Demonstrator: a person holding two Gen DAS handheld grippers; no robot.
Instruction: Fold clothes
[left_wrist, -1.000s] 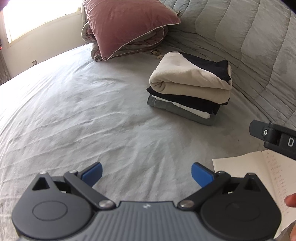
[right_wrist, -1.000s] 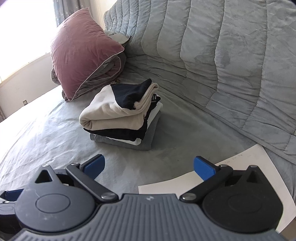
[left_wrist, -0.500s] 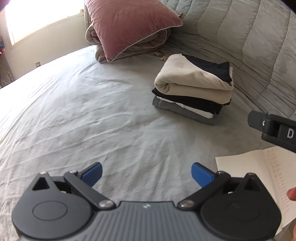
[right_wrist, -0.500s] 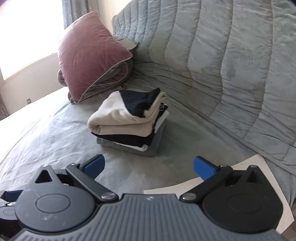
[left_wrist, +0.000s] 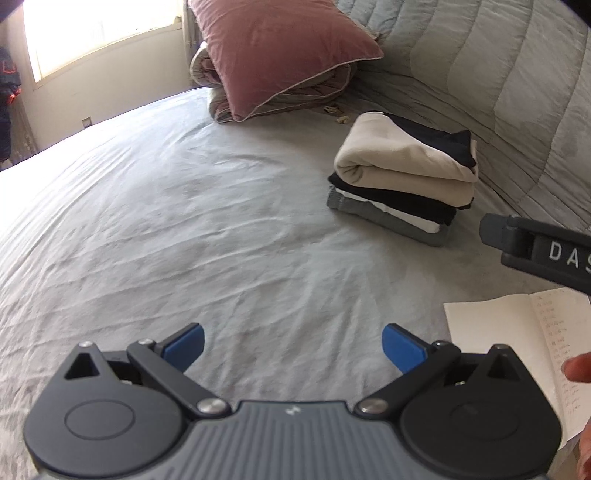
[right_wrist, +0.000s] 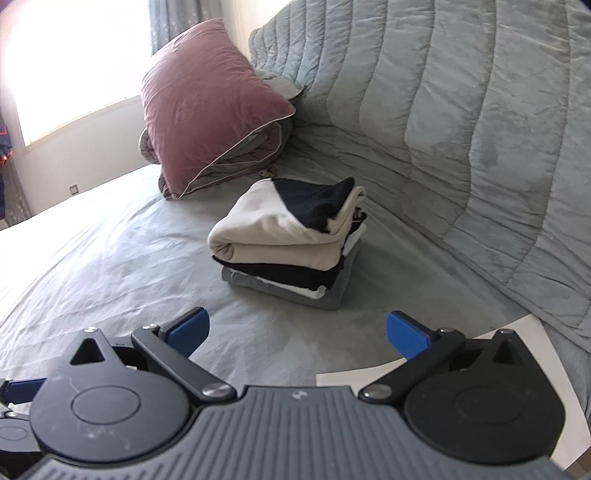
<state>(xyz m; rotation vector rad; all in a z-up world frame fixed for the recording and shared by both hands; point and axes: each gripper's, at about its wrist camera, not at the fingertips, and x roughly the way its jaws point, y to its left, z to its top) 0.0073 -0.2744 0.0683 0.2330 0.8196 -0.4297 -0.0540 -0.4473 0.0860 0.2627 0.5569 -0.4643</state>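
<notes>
A stack of folded clothes (left_wrist: 402, 181) (right_wrist: 291, 243) rests on the grey bed sheet (left_wrist: 184, 221), a cream and black garment on top, black, white and grey pieces beneath. My left gripper (left_wrist: 293, 345) hovers open over bare sheet, well short and left of the stack, with nothing between its blue pads. My right gripper (right_wrist: 297, 330) is open and empty too, a short way in front of the stack. Part of the right gripper's black body (left_wrist: 535, 251) shows at the right edge of the left wrist view.
A mauve pillow (left_wrist: 280, 48) (right_wrist: 207, 110) leans on a rolled grey duvet at the back. A quilted grey cover (right_wrist: 461, 110) rises on the right. An open notebook (left_wrist: 517, 339) (right_wrist: 546, 373) lies near the bed's front right, a fingertip (left_wrist: 576, 369) beside it.
Both grippers have drawn back and lifted slightly, so the stack sits a little farther and lower in each view. Both stay open and empty.
</notes>
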